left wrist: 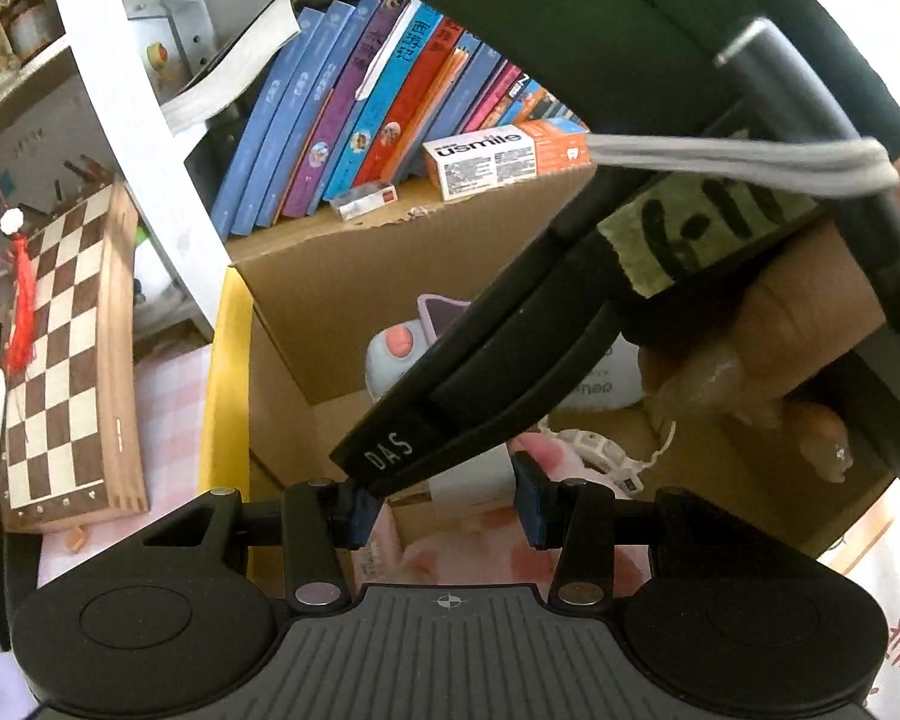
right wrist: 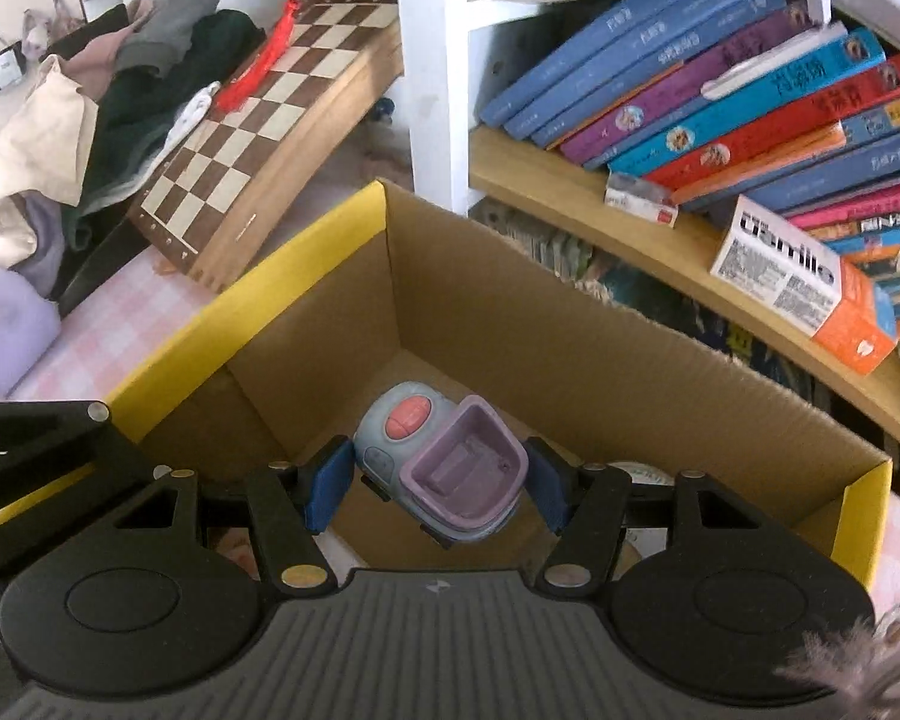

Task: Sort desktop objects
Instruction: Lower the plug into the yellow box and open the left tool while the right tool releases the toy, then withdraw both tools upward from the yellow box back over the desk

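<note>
The right tongs (right wrist: 438, 492) have their blue pads against either side of a small plastic toy (right wrist: 438, 456) with a blue-grey body, a salmon button and a lilac scoop-shaped tray. They hold it inside an open cardboard box (right wrist: 510, 312), brown within and yellow outside. Whether the toy rests on the box floor is unclear.

In the left wrist view, the pads of the left tongs (left wrist: 447, 510) stand apart over the same box. Something pink and white shows in the gap, but I cannot tell whether they grip it. The black body of the right tool crosses just ahead of them, with a person's fingers (left wrist: 720, 372) wrapped around it.

The box sits on a bench covered by a pink checked cloth (right wrist: 120, 324). Beyond it, a wooden chessboard (right wrist: 258, 120) leans tilted beside a heap of clothes (right wrist: 90, 90). On a shelf behind the box, a row of blue, purple and red books (right wrist: 720, 90) leans, with a white-and-orange carton (right wrist: 798, 282) in front.
</note>
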A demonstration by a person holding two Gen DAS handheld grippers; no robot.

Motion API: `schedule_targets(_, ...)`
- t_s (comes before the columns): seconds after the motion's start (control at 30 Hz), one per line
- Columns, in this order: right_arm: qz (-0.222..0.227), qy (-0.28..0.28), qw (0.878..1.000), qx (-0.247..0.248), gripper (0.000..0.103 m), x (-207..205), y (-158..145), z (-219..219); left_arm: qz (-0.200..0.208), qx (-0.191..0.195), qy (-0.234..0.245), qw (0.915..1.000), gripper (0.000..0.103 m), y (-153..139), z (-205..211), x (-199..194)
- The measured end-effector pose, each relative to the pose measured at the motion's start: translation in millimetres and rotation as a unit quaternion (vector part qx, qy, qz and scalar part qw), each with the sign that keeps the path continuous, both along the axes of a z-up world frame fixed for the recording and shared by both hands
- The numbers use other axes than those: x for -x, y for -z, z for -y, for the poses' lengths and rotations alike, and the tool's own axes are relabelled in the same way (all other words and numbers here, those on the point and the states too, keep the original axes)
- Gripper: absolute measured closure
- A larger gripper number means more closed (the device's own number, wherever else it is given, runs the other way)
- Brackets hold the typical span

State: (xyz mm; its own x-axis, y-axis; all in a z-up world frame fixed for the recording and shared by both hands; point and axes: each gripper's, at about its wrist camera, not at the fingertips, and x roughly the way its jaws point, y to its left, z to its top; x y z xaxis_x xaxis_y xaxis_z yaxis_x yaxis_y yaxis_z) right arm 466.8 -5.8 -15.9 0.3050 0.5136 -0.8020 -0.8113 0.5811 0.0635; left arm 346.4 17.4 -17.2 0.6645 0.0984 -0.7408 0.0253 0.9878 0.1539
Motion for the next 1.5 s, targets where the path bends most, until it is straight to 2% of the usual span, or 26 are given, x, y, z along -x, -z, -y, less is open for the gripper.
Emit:
schedule_targets(0.27, -0.007, -0.006, 1.0, 0.0, 0.042, 0.4, 0.2, -1.6, -0.005, -0.011, -0.002, 0.9999, 0.054, -1.0, 1.4, -0.1)
schedule_targets(0.33, -0.004, -0.005, 1.0, -0.005, 0.033, 1.7, -1.2, 0.0, -0.003, -0.017, -0.001, 0.9999, 0.046, -2.8, 2.7, 2.5)
schedule_targets(0.43, -0.005, 0.003, 1.0, -0.014, 0.032, 3.6, -5.8, 5.8, 0.006, -0.025, 0.0, 0.9997, 0.034, -6.8, 4.1, 6.7)
schedule_targets(0.73, 0.032, 0.047, 0.996, -0.064, 0.025, 17.4, -43.7, 34.7, 0.048, -0.032, -0.001, 0.9983, 0.024, -27.2, 10.6, 25.1)
schedule_targets(1.07, 0.068, 0.093, 0.987, -0.109, 0.025, 49.7, -79.3, 68.2, 0.093, -0.029, 0.004, 0.9952, 0.022, -46.5, 13.8, 51.1)
schedule_targets(1.5, 0.093, 0.13, 0.981, -0.11, 0.023, 104.8, -92.4, 94.9, 0.122, -0.012, 0.023, 0.9922, 0.022, -61.2, 13.4, 93.2)
